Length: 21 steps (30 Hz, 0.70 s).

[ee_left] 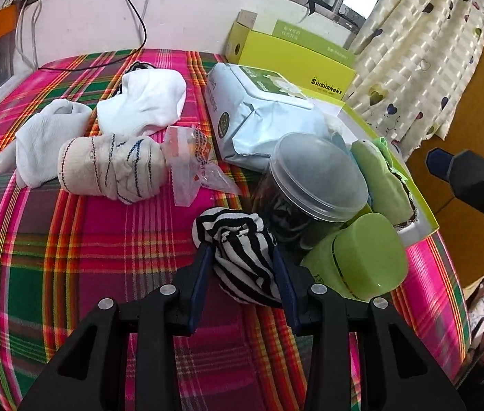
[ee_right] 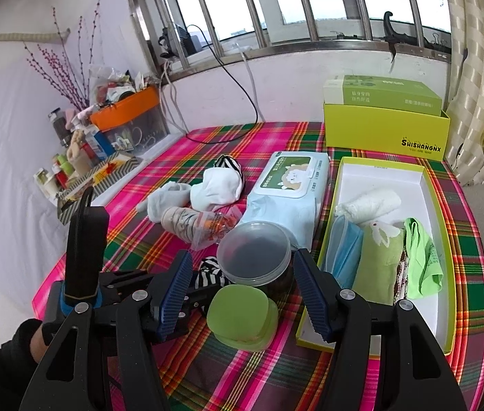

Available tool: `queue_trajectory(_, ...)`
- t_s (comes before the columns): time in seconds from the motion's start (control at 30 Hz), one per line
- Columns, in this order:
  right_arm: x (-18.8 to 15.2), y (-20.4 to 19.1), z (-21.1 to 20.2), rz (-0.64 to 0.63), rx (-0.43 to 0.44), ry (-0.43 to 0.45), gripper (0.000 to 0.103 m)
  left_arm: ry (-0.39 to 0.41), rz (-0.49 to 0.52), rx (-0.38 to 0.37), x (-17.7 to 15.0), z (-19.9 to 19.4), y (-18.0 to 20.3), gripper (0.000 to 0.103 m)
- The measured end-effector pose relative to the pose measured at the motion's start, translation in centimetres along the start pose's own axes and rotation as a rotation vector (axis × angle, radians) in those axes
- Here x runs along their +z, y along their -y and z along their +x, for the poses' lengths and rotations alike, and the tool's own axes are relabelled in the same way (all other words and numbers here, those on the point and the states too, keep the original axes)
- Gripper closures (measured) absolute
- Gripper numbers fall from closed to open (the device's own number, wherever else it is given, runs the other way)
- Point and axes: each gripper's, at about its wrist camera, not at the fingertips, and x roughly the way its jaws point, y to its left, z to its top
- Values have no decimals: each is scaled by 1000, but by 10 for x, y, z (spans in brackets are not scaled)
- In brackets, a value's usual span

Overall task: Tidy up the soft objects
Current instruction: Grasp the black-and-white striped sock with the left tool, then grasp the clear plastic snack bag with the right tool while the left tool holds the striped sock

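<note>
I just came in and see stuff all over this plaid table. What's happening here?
A person with a gripper in each hand is sorting soft things into the open yellow box, which already holds a few folded cloths. The left gripper is closed on a black-and-white striped sock on the plaid cloth, beside a clear jar. The right gripper hangs open and empty above a green container. Three more socks and a wipes pack are not yet sorted.

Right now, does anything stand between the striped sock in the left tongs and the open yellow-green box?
Yes. The clear round plastic jar and the green square-lidded container stand between the black-and-white striped sock and the shallow yellow-green box.
</note>
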Motion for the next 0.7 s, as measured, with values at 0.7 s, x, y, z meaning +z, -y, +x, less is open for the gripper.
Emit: queue_trajectory(0.7,28,-48,43,-164,2,-82,42,171,-95,28,6,-60,-75,96)
